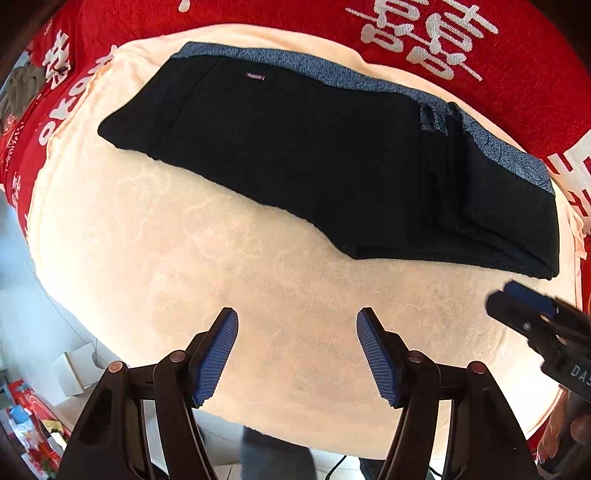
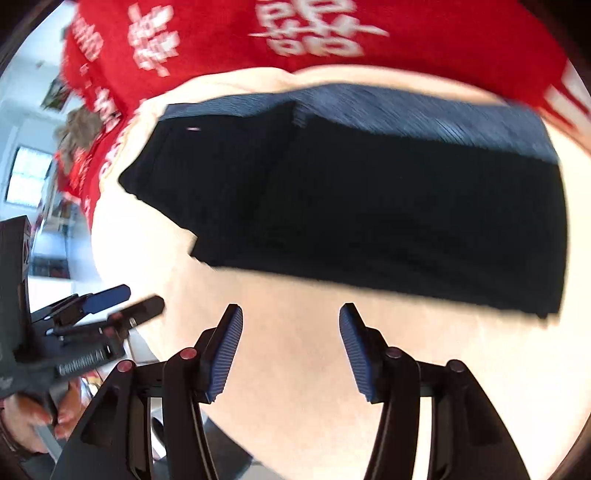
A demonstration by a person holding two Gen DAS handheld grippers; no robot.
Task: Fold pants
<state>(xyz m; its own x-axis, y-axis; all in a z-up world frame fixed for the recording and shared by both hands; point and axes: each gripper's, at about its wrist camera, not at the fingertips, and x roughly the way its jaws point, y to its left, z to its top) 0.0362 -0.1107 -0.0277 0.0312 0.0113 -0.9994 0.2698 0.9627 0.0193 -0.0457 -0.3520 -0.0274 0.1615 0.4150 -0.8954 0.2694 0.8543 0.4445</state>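
Note:
Black pants (image 1: 314, 155) with a blue-grey lining lie folded flat on a cream towel (image 1: 184, 258), and show blurred in the right wrist view (image 2: 369, 214). My left gripper (image 1: 297, 321) is open and empty, above the towel in front of the pants. My right gripper (image 2: 291, 317) is open and empty, also short of the pants' near edge. The right gripper shows at the right edge of the left wrist view (image 1: 524, 306), and the left gripper at the left of the right wrist view (image 2: 125, 302). Neither touches the pants.
A red cloth with white characters (image 1: 443, 33) lies under the towel. The towel's near edge (image 1: 258, 424) drops off to a floor with boxes and clutter (image 1: 37, 417). A brownish garment (image 1: 22, 88) lies at the far left.

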